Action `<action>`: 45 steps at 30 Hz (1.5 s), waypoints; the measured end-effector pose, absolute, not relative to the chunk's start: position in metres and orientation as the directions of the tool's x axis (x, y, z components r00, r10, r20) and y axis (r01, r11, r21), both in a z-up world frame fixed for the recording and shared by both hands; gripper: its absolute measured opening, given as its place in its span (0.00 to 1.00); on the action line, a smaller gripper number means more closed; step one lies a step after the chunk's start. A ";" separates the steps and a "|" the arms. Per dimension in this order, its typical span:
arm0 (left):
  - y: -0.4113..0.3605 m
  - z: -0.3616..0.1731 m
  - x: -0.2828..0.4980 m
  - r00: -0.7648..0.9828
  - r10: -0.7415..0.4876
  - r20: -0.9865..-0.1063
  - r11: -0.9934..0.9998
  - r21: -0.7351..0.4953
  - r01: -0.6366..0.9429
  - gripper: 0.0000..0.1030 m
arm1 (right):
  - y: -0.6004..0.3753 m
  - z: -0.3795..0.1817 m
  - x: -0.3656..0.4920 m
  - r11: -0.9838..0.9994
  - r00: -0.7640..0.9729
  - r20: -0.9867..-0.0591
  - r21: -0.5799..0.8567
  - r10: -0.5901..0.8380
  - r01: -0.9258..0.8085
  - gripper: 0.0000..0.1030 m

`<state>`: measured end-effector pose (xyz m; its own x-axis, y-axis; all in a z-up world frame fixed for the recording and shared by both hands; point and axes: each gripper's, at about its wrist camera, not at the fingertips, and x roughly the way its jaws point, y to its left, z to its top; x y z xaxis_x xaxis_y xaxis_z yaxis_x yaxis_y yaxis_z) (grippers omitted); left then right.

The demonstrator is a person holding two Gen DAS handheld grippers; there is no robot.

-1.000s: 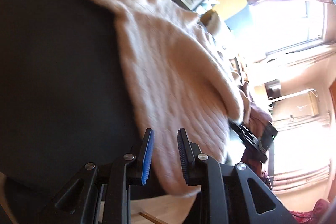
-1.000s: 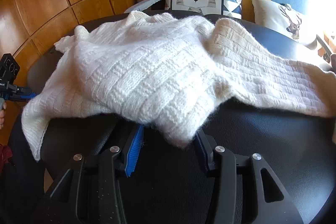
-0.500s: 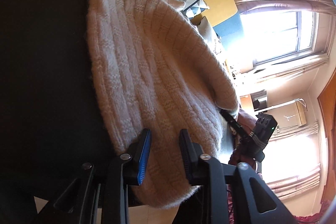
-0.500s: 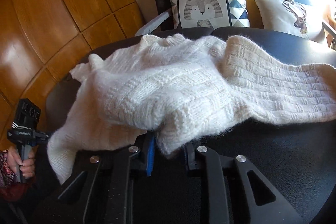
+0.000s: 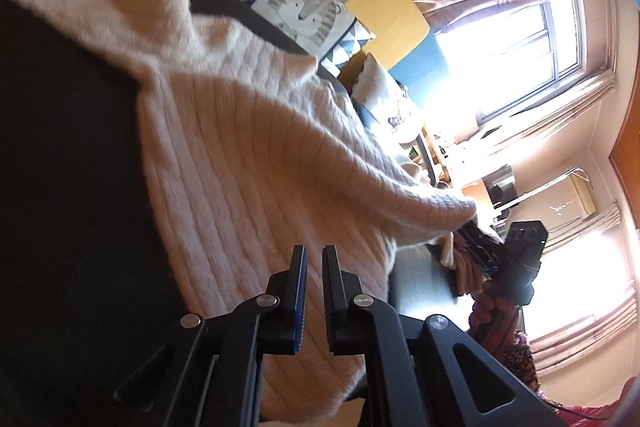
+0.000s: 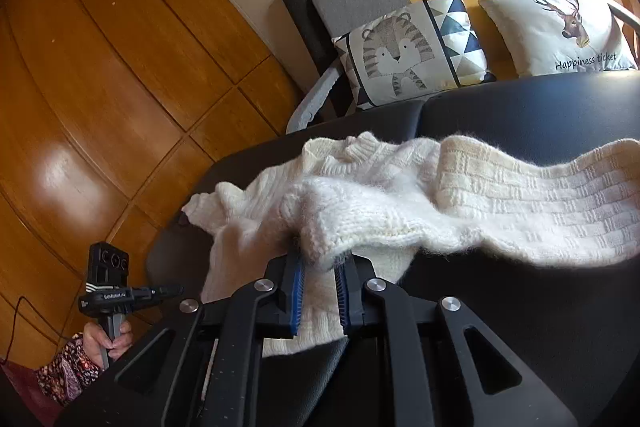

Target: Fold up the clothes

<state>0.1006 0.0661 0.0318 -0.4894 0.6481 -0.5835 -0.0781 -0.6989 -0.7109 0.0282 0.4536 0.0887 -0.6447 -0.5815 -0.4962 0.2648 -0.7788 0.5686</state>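
Well, the left gripper (image 5: 314,255) had just been closing, and its jaws stood almost pressed together low over the sweater (image 5: 248,163); the left wrist view showed a thin gap with knit behind it, but whether any fabric was truly caught between the pads, I could not tell. In the right wrist view that same gripper (image 6: 176,290) appeared at the far left in a person's hand (image 6: 106,341), just off the knit's left edge, apparently holding nothing. Moving right, the cream sweater (image 6: 500,195) lay rumpled across the black table (image 6: 540,307), one ribbed part running out to the right edge of view, sofa cushions well behind it. The right gripper (image 6: 320,269) had also just been closing, and there the answer was plain: its pads pinched a thick bunched fold of knit, lifted clear of the tabletop so the cloth draped away from it. Judging progress, the folding looked barely under way: the garment was bunched rather than flat, with no neat crease anywhere. Carrying that raised edge across, squaring the sleeves and smoothing all remained to be done.
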 end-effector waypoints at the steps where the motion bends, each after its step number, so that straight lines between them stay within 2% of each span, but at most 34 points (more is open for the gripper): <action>1: 0.064 0.033 0.100 -0.486 0.638 -0.597 -0.713 -0.696 -0.082 0.05 | 0.454 0.091 0.022 -0.775 -0.649 -0.490 0.577 -0.582 0.258 0.14; 6: 0.081 0.032 0.097 -0.448 0.595 -0.667 -0.778 -0.618 -0.115 0.06 | 0.450 0.092 -0.017 -0.760 -0.662 -0.490 0.622 -0.567 0.190 0.14; 12: 0.116 -0.003 0.092 -0.373 0.500 -0.782 -0.862 -0.492 -0.123 0.09 | 0.434 0.068 -0.069 -0.782 -0.621 -0.575 0.615 -0.534 0.103 0.14; 19: 0.107 -0.006 0.082 -0.368 0.494 -0.788 -0.862 -0.498 -0.090 0.09 | 0.410 0.029 -0.102 -0.851 -0.548 -0.694 0.521 -0.466 0.065 0.14; 23: 0.101 -0.011 0.078 -0.355 0.501 -0.790 -0.857 -0.511 -0.071 0.09 | 0.409 0.026 -0.100 -0.867 -0.536 -0.709 0.489 -0.458 0.094 0.17; 26: 0.100 -0.012 0.079 -0.358 0.496 -0.791 -0.861 -0.500 -0.089 0.07 | 0.418 0.040 -0.085 -0.872 -0.550 -0.697 0.470 -0.461 0.135 0.27; 28: 0.097 -0.013 0.079 -0.365 0.496 -0.788 -0.861 -0.502 -0.086 0.07 | 0.424 0.053 -0.064 -0.881 -0.584 -0.673 0.436 -0.453 0.182 0.43; 29: 0.096 -0.014 0.080 -0.369 0.495 -0.786 -0.860 -0.503 -0.082 0.07 | 0.424 0.057 -0.052 -0.890 -0.593 -0.671 0.404 -0.445 0.211 0.47; 31: 0.093 -0.015 0.083 -0.376 0.498 -0.781 -0.857 -0.510 -0.076 0.07 | 0.424 0.066 -0.028 -0.903 -0.612 -0.665 0.336 -0.428 0.267 0.62; 35: 0.089 -0.016 0.088 -0.385 0.503 -0.774 -0.850 -0.523 -0.061 0.07 | 0.415 0.057 0.014 -0.917 -0.599 -0.717 0.144 -0.356 0.372 0.64; 39: 0.093 -0.015 0.092 -0.392 0.485 -0.782 -0.861 -0.504 -0.058 0.07 | 0.402 0.028 0.023 -0.919 -0.591 -0.772 -0.024 -0.232 0.392 0.63; 45: 0.101 -0.012 0.093 -0.396 0.447 -0.802 -0.886 -0.456 -0.077 0.07 | 0.375 0.016 0.003 -0.881 -0.604 -0.770 -0.126 -0.203 0.456 0.63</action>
